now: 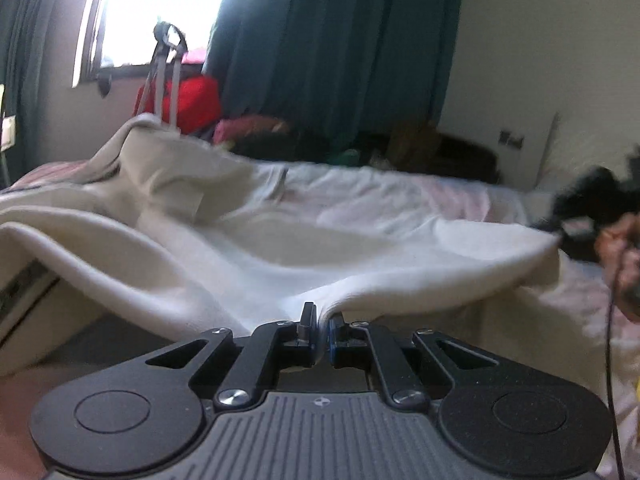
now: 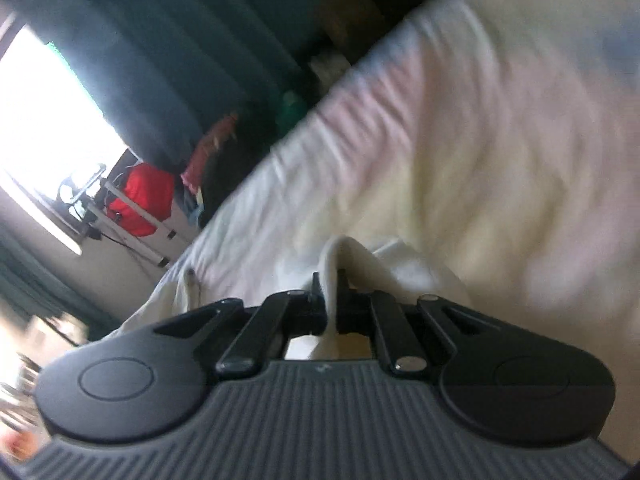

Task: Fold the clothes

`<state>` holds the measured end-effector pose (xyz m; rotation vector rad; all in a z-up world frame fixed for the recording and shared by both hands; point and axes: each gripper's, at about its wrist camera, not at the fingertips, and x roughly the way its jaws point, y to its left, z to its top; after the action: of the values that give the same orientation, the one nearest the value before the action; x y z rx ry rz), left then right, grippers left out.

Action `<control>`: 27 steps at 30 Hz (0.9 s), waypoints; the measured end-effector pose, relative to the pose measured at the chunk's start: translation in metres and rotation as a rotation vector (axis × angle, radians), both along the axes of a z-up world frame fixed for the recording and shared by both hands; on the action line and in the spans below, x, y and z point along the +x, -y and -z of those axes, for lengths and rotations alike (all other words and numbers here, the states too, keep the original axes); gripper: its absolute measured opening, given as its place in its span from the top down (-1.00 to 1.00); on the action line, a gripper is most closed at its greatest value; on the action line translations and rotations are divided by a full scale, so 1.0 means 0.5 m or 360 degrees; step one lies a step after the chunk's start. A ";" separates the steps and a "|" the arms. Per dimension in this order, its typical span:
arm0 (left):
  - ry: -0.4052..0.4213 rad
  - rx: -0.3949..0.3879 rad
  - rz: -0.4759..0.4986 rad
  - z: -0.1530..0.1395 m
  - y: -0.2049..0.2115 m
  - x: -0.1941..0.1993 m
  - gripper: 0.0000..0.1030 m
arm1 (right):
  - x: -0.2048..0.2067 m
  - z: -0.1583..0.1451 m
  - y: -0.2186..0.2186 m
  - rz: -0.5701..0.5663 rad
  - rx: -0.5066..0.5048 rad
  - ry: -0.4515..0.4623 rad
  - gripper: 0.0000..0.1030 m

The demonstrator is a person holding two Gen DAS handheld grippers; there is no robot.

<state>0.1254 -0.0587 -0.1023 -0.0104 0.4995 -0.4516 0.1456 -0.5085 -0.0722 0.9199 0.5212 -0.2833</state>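
A cream-white garment is lifted above the bed and sags between both grippers. My left gripper is shut on its near edge, with cloth pinched between the fingertips. At the right edge of the left wrist view the right gripper shows blurred, holding the garment's other corner, with a hand behind it. In the tilted, blurred right wrist view my right gripper is shut on a fold of the same garment, which bunches up over the fingers.
The bed has a pale pink and white sheet. Behind it hang teal curtains beside a bright window. A red bag on a metal stand and a pile of dark and pink clothes lie along the far side.
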 end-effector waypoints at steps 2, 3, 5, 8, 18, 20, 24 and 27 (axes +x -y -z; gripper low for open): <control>-0.0054 0.0033 -0.0007 0.010 0.005 0.003 0.88 | -0.032 0.035 0.008 -0.0024 0.0133 -0.0005 0.83; -0.0054 0.0038 -0.0010 0.012 0.006 0.001 0.88 | -0.043 0.044 0.010 -0.0021 0.0209 0.0017 0.83; -0.0043 0.0042 -0.0012 0.013 0.008 -0.005 0.88 | -0.058 0.057 0.008 -0.0006 0.0359 0.0082 0.81; -0.0023 0.0031 -0.0013 0.013 0.011 -0.009 0.88 | -0.063 0.083 0.014 0.0009 0.0578 0.0134 0.77; -0.0056 0.0017 -0.0052 0.012 0.014 -0.015 0.88 | -0.008 0.159 0.044 0.0142 0.0871 0.0200 -0.40; -0.0062 0.0011 -0.0057 0.012 0.015 -0.016 0.87 | -0.008 0.161 0.057 0.0167 0.0863 0.0222 -0.40; -0.0067 0.0026 -0.0060 0.014 0.018 -0.015 0.87 | -0.009 0.159 0.087 0.0219 0.0790 0.0248 -0.16; -0.0078 0.0028 -0.0058 0.016 0.019 -0.013 0.84 | -0.008 0.152 0.109 0.0262 0.0600 0.0189 0.76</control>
<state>0.1190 -0.0681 -0.1104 -0.0139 0.5505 -0.4120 0.1416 -0.5628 -0.1480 1.3412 0.3950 -0.2817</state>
